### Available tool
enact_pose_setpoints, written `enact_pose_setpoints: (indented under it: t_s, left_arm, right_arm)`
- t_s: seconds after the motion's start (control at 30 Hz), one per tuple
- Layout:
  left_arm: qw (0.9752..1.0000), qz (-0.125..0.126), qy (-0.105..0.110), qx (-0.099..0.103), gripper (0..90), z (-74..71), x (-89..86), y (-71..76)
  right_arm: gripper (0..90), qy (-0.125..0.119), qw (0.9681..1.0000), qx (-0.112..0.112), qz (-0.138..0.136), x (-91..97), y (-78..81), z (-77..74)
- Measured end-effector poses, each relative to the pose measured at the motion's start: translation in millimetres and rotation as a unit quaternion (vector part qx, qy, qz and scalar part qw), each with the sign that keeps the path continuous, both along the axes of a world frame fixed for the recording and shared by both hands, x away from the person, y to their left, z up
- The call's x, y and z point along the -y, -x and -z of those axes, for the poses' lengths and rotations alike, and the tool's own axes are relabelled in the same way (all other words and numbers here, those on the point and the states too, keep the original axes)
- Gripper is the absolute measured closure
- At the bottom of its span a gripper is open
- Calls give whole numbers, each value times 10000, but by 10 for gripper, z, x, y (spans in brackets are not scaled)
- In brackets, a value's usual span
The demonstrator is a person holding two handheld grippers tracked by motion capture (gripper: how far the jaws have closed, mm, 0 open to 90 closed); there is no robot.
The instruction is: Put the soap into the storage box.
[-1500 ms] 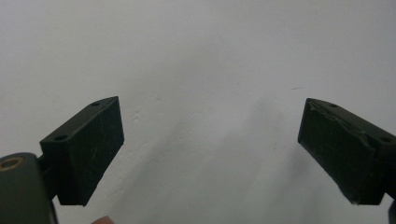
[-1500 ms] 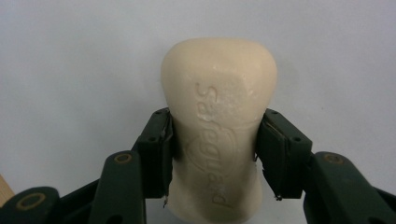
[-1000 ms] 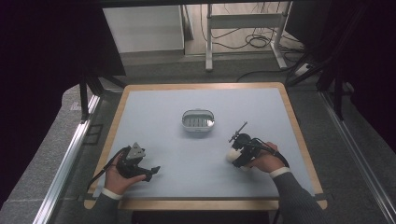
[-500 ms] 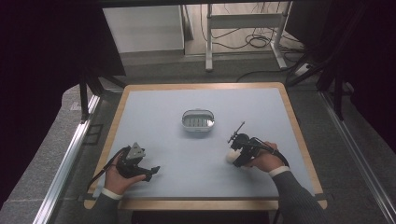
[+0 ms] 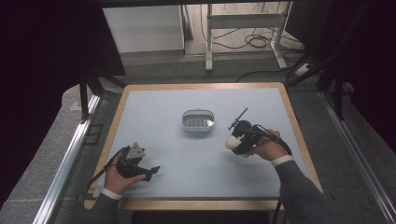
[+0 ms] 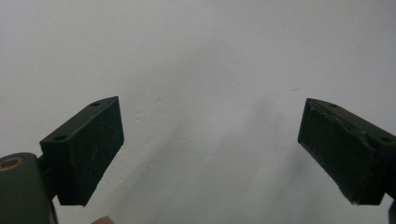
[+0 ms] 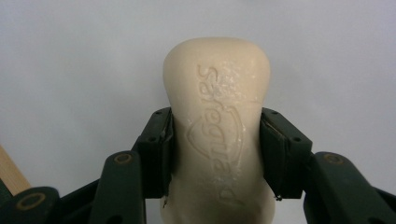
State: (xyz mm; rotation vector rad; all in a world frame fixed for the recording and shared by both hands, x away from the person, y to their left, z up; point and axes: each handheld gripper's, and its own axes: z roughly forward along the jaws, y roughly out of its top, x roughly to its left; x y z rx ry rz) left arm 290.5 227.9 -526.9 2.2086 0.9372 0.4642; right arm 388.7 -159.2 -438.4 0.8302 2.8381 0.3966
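Resting near the front left of the bench (image 5: pixel 154 100), the left gripper (image 6: pixel 210 154) has its jaws wide apart with nothing between them. A bit farther, on the right, the right gripper (image 7: pixel 215 149) squeezes a pale bar of soap (image 7: pixel 217 121) by its two long sides, just above the bench. Soap is hard but slick, so it may slide out; holding the narrow middle looks best. Farther back, in the middle, sits a small oval dish (image 5: pixel 198 120), maybe a soap dish, though it is too small to be sure.
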Motion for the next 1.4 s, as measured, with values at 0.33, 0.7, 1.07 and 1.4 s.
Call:
enact_pose_setpoints:
  t_s: [0.33, 0.7, 1.07, 1.4]
  left_arm:
    - [10000, -2, 4, 0, 74, 1, -4, -1]
    - [10000, -5, 58, 40, 75, -23, -21, 5]
    - [10000, -1, 78, 59, 75, -45, -46, 8]
    - [9999, -6, 114, 67, 75, -45, -45, 8]
  right_arm:
    - [494, -27, 9999, 72, -129, -159, -143, -140]
    - [494, -296, 9988, 101, -370, -355, -350, -282]
    - [493, -412, 9980, 64, -468, -521, -669, -297]
    - [493, -431, 9974, 132, -560, -713, -913, -285]
